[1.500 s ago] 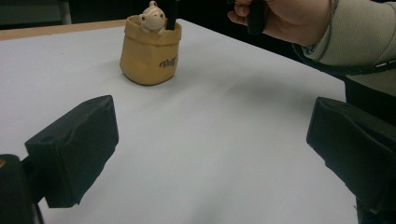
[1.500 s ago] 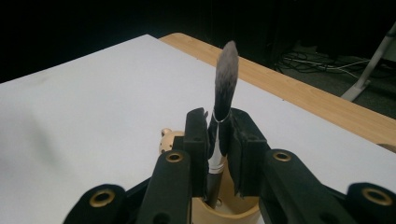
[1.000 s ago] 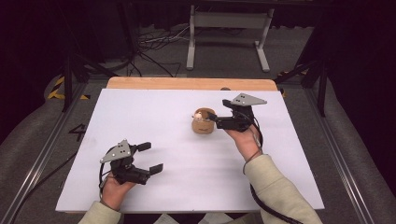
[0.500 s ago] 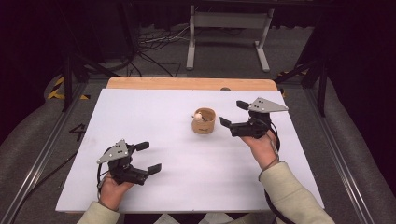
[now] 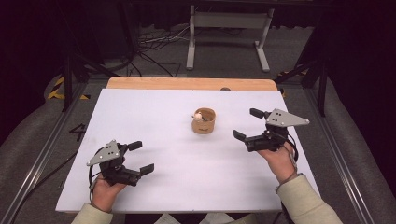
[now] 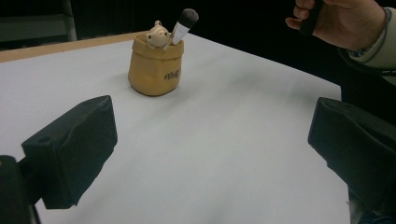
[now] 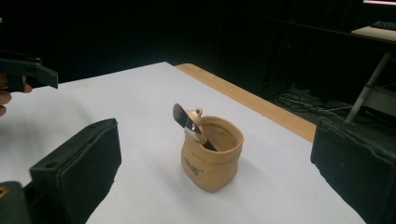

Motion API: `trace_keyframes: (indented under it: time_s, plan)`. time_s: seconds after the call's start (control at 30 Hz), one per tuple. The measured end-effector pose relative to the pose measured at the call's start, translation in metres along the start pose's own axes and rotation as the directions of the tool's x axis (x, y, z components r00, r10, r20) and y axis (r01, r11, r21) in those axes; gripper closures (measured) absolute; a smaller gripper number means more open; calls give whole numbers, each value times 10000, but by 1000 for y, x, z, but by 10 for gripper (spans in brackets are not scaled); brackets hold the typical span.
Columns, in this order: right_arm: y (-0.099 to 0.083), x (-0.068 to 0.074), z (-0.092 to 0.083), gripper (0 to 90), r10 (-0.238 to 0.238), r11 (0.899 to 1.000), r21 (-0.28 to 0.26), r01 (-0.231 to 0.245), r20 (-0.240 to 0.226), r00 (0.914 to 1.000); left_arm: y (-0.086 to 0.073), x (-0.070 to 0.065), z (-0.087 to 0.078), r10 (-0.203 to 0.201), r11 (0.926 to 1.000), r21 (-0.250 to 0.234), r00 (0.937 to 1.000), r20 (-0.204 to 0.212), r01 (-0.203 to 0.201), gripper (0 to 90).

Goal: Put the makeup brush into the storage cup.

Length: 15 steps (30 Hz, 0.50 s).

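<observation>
With the dark-bristled makeup brush (image 7: 188, 125) standing in the tan sack-shaped ceramic pot (image 5: 204, 121) ahead of its just-opened, empty jaws, the right gripper (image 5: 250, 126) seems done placing; the left gripper (image 5: 140, 157) waits open, so retreat comes next

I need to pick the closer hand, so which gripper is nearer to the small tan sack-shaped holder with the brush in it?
Right. The right gripper sits open just beside the tan sack-shaped holder, level with it. The left gripper rests open much farther off, near the table's front edge.
</observation>
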State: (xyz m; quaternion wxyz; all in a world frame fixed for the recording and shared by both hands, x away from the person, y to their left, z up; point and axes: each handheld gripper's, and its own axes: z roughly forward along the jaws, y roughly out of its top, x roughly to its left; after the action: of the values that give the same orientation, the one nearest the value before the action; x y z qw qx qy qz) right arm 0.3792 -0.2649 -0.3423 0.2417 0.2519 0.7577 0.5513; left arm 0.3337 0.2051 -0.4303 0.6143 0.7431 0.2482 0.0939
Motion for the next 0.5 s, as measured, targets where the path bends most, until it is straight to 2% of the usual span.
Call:
trace_keyframes:
  time_s: [0.37,0.5]
  plan:
    - [-19,-1,-22,0,-178,9998,-17,178,-109,9998,-2,-1,-8,7,10000,-10,10000,22,-7,20]
    - [-32,3,-28,0,-152,9996,-225,143,-412,9990,-4,-1,-11,3,10000,-27,10000,61,-3,18]
